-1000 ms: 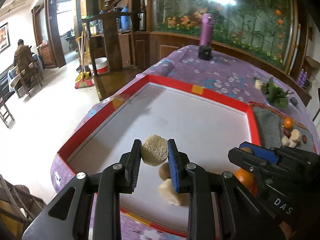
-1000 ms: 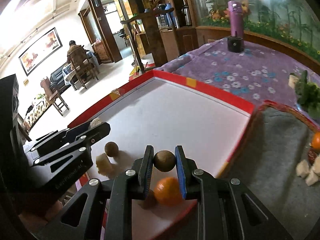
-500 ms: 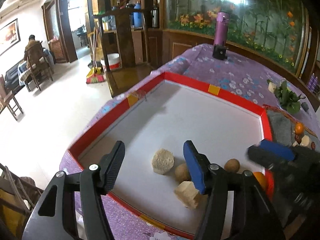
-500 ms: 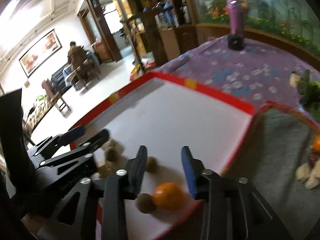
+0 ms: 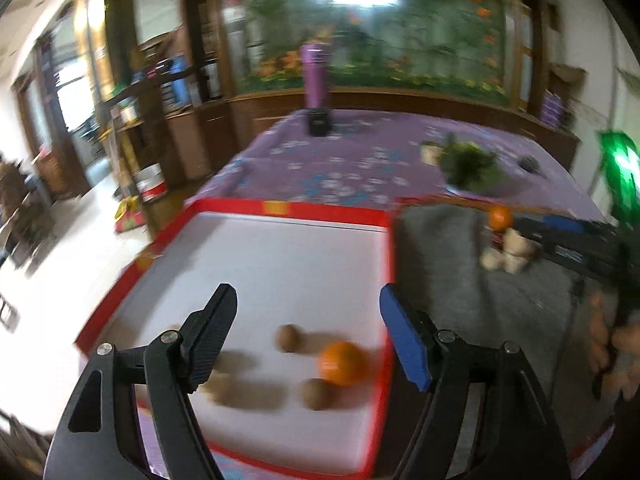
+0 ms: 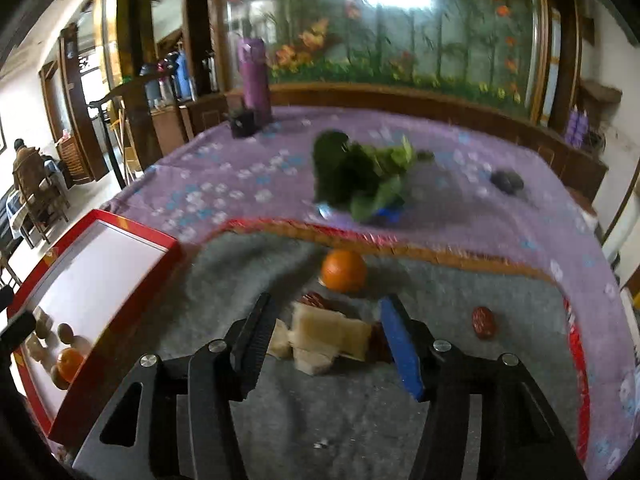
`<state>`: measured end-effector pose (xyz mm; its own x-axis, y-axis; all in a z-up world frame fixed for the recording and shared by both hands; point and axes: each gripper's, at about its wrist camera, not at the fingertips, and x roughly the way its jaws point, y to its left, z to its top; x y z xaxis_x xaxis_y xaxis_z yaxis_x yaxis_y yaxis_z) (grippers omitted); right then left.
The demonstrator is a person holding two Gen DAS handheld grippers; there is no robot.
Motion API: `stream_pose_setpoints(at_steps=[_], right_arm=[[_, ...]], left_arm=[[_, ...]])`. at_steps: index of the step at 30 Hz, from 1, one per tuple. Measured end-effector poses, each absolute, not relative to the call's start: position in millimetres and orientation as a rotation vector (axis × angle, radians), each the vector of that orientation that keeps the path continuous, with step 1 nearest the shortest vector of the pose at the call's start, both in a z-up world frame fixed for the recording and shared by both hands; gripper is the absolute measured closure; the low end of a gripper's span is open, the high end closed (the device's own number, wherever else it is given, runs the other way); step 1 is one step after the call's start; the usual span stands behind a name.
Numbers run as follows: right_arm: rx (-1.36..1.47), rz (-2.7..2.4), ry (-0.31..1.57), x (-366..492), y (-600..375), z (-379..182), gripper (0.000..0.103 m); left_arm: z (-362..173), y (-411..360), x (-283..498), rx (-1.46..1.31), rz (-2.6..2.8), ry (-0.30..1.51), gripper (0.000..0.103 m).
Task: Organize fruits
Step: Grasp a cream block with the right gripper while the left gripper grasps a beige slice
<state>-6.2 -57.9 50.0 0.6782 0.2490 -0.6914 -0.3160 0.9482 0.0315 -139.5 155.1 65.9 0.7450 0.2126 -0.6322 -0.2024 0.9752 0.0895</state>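
My left gripper (image 5: pixel 308 312) hangs over the near part of the red-rimmed white tray (image 5: pixel 288 210), its jaws opening with nothing between them. Below it lie an orange (image 5: pixel 342 362), two brown round fruits (image 5: pixel 288 338) (image 5: pixel 316 394) and a blurred brown piece (image 5: pixel 224 384). My right gripper (image 6: pixel 326 312) is over the grey mat (image 6: pixel 360 420), its jaws also opening, pads touching nothing. Just past its fingertips lie pale cut chunks (image 6: pixel 328 332), a second orange (image 6: pixel 344 270) and red dates (image 6: pixel 484 322). The tray (image 6: pixel 100 248) sits to its left.
The purple flowered cloth (image 6: pixel 240 176) covers the table. On it stand a bunch of green leaves (image 6: pixel 360 176), a purple bottle (image 6: pixel 254 76) with a black block beside it, and a small dark object (image 6: pixel 506 180). A person sits far off at the left (image 6: pixel 24 160).
Both grippers opened and let go: the left dropped the pale round piece, the right the brown fruit, both into the tray. Both swung right; the right one now sits over the grey mat.
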Motion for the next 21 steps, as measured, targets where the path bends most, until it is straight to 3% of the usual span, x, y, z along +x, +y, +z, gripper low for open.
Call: stream_pose_setpoints(at_steps=[7,8,13,21], right_arm=[[-0.101,0.318,0.827,6.9,-54.4,26.3,0.048],[-0.077,0.335,0.836,8.4,-57.4,24.0,0.055],[-0.019,0.398,0.833,6.0,-71.9,32.1,0.069],[0.080,0.321,0.820,9.7,-153.1,38.8,0.068]], left_arm=[[67.3,106.5,-131.7,0.116,0.100,0.719,0.029],[67.2,103.0,-130.0,0.122,0.090,0.723,0.029],[66.8,83.5,-113.8,0.149,-0.010,0.752,0.029],[57.4,49.7,-72.7,0.173,-0.176,0.813,0.029]])
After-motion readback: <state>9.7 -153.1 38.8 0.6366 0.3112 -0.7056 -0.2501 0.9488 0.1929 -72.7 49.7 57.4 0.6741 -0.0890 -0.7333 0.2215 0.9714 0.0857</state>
